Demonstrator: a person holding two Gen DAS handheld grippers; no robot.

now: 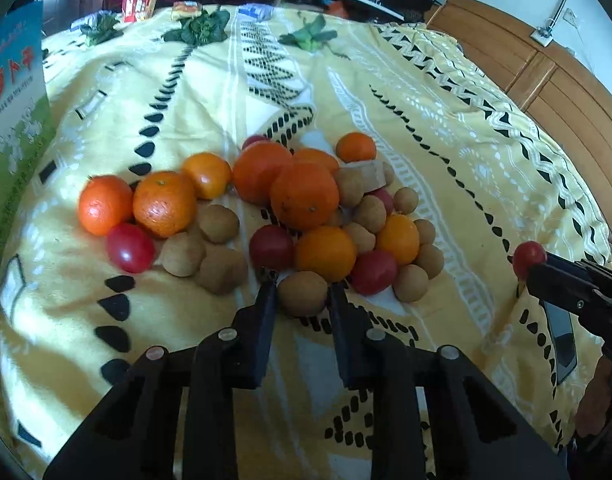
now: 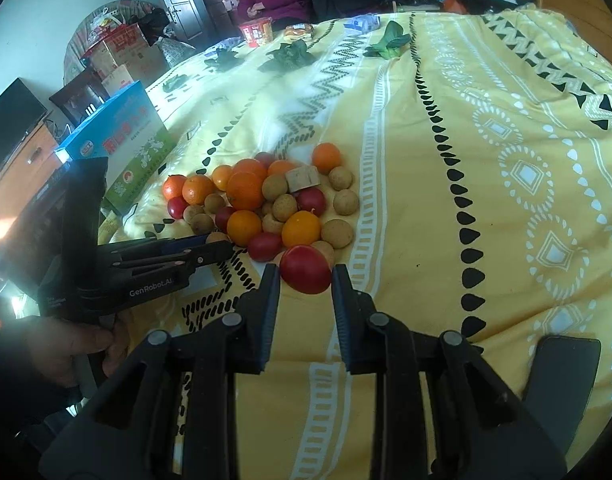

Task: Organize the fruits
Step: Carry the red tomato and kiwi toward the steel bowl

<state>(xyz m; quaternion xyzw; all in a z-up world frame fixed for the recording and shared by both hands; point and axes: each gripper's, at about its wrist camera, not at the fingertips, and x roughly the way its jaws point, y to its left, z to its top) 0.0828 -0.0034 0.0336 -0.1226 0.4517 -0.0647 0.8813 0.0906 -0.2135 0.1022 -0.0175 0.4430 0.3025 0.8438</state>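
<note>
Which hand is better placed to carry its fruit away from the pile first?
Right. The right gripper is shut on a small red tomato, already lifted beside the pile. The left gripper, shut on a round brown longan, is low against neighbouring fruits on the yellow patterned bedsheet.

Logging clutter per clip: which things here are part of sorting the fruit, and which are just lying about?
Part of the job:
- left gripper, shut on a brown fruit
- right gripper, shut on a red fruit
- fruit pile

Lying about:
- blue-green box
- leafy greens
- snack packets
- phone
</note>
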